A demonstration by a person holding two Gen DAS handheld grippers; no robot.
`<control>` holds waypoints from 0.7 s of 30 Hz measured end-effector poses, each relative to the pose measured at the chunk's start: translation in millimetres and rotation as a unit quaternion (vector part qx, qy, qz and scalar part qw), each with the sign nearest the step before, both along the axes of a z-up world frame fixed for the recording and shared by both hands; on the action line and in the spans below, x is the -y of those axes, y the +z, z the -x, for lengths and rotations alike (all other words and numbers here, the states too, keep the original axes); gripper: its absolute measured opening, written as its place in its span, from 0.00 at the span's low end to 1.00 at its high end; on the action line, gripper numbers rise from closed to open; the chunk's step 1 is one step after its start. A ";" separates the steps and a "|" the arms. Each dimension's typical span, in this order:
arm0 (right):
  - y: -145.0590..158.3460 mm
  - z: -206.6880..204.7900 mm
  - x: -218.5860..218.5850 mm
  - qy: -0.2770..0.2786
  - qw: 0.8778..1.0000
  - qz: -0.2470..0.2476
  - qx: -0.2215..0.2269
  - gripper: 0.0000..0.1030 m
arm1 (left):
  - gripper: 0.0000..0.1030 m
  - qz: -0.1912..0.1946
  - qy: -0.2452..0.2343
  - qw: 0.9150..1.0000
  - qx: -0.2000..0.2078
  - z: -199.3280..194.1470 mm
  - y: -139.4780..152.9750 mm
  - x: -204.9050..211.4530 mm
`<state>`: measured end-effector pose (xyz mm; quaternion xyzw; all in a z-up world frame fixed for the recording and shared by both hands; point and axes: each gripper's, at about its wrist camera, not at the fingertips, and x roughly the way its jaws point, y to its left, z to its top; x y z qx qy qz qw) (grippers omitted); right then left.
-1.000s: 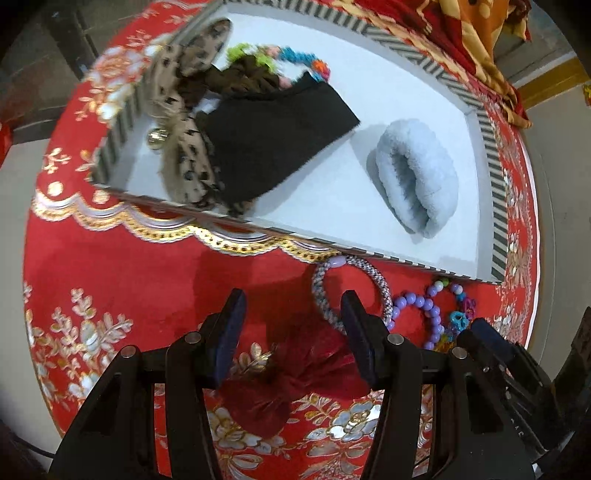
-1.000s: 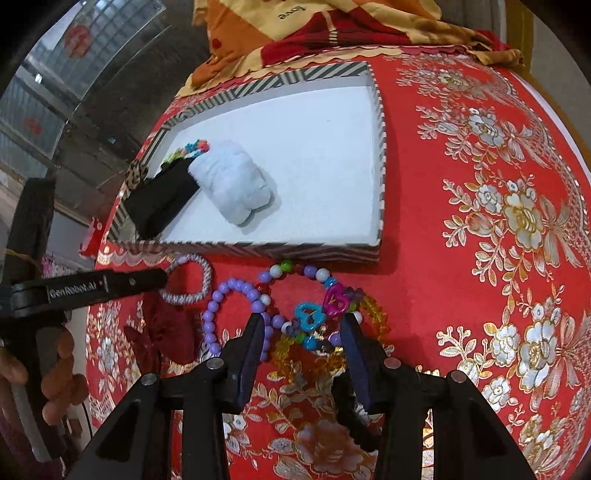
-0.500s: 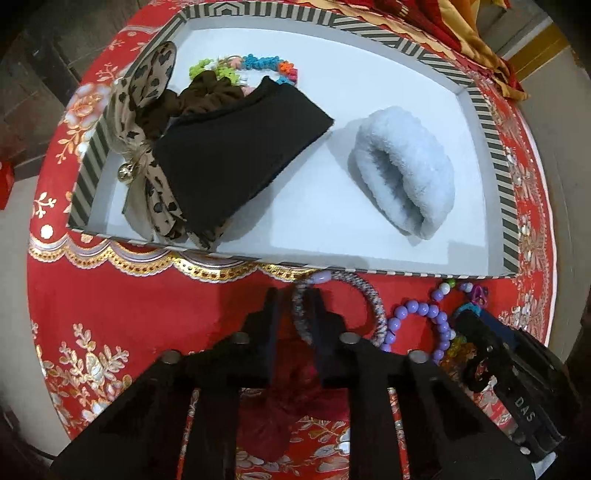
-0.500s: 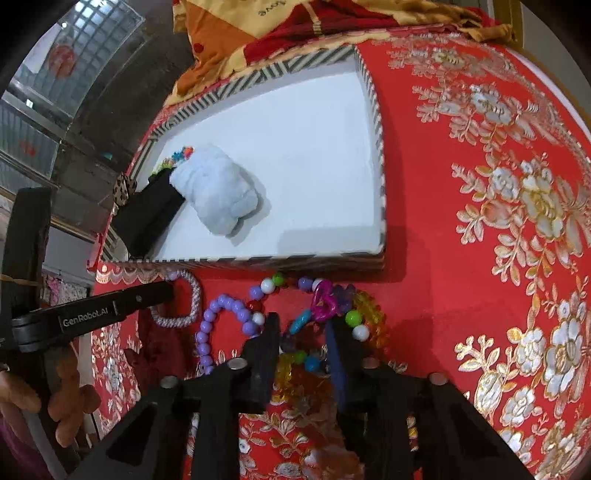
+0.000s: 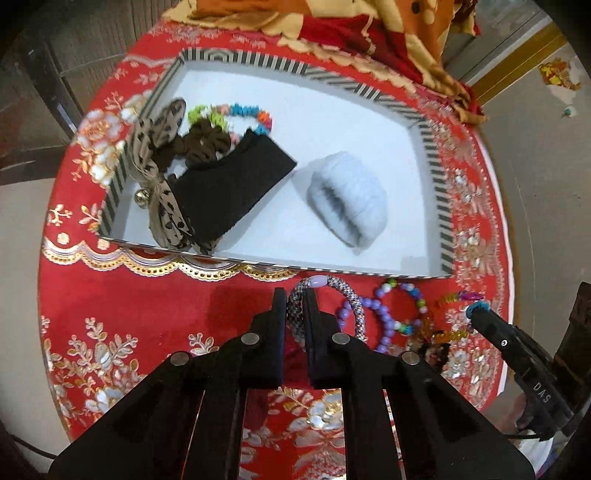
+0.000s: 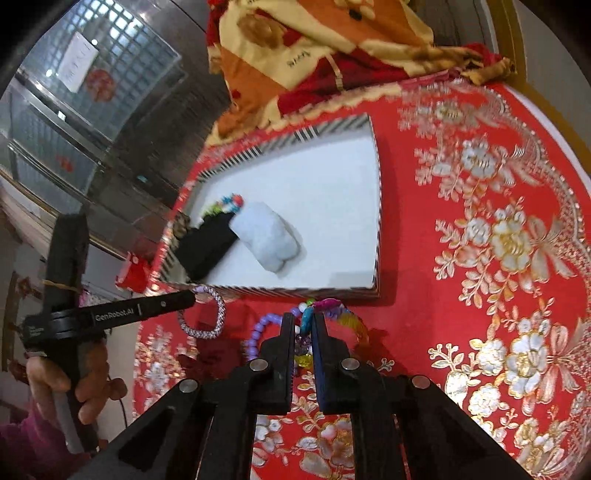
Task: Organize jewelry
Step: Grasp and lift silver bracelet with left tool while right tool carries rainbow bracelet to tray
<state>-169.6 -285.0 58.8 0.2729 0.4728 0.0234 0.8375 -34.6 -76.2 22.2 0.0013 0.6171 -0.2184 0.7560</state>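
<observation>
My left gripper (image 5: 294,295) is shut on the grey-and-white woven bracelet (image 5: 352,295) and holds it above the red cloth, just in front of the striped tray (image 5: 441,206). My right gripper (image 6: 303,322) is shut on the colourful bead bracelet (image 6: 327,304), near the tray's front rim (image 6: 295,291). A purple bead bracelet (image 5: 386,325) lies beside both; it also shows in the right wrist view (image 6: 258,332). The tray holds a pale blue fluffy scrunchie (image 5: 349,197), a black band (image 5: 229,184), a leopard-print bow (image 5: 155,155), a brown scrunchie (image 5: 205,142) and a multicolour bracelet (image 5: 243,110).
A dark red scrunchie (image 6: 218,354) lies on the red floral tablecloth (image 6: 498,258) below the woven bracelet. Folded orange and red cloths (image 5: 369,33) lie behind the tray. The right gripper's body (image 5: 524,369) stands at the table's right edge.
Both grippers went from open to shut, the left on the woven bracelet and the right on the bead bracelet. Both have risen and moved back, so more of the tray shows.
</observation>
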 end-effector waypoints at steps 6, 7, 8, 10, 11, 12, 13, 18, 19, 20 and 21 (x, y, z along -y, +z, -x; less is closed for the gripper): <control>33.7 0.1 3.1 0.004 0.999 0.006 0.034 0.08 | 0.07 -0.002 0.003 1.000 0.031 4.7 28.1 -1.7; 39.2 -2.3 3.5 0.005 0.999 0.010 0.039 0.08 | 0.07 -0.003 0.003 0.999 0.038 3.9 33.3 -1.2; 42.8 -4.3 3.6 0.006 0.999 0.013 0.041 0.08 | 0.07 -0.006 0.003 0.999 0.046 2.5 38.4 -0.3; 51.8 -12.1 5.7 0.007 0.999 0.019 0.048 0.08 | 0.07 -0.008 0.002 0.998 0.056 -1.8 45.5 2.2; 54.3 -15.9 6.8 0.008 0.999 0.021 0.050 0.08 | 0.07 -0.009 0.000 0.998 0.061 -4.2 48.2 3.7; 56.2 -20.6 7.8 0.008 0.998 0.025 0.051 0.08 | 0.07 -0.012 -0.002 0.998 0.069 -8.2 53.0 6.4; 57.4 -25.8 8.9 0.008 0.998 0.028 0.051 0.08 | 0.07 -0.015 -0.003 0.997 0.075 -12.9 55.4 10.1; 55.9 -55.5 16.7 0.002 0.998 0.034 0.046 0.08 | 0.07 -0.027 -0.001 0.995 0.091 -42.1 61.6 19.2; 53.1 -64.9 18.2 0.001 0.998 0.036 0.043 0.08 | 0.07 -0.029 -0.001 0.995 0.091 -47.6 61.2 20.6; 51.0 -70.2 19.3 0.000 0.999 0.036 0.041 0.08 | 0.07 -0.032 -0.002 0.995 0.091 -55.3 60.1 23.3; 45.7 -79.5 21.2 -0.002 0.999 0.034 0.035 0.08 | 0.07 -0.034 -0.003 0.995 0.091 -60.6 58.9 25.7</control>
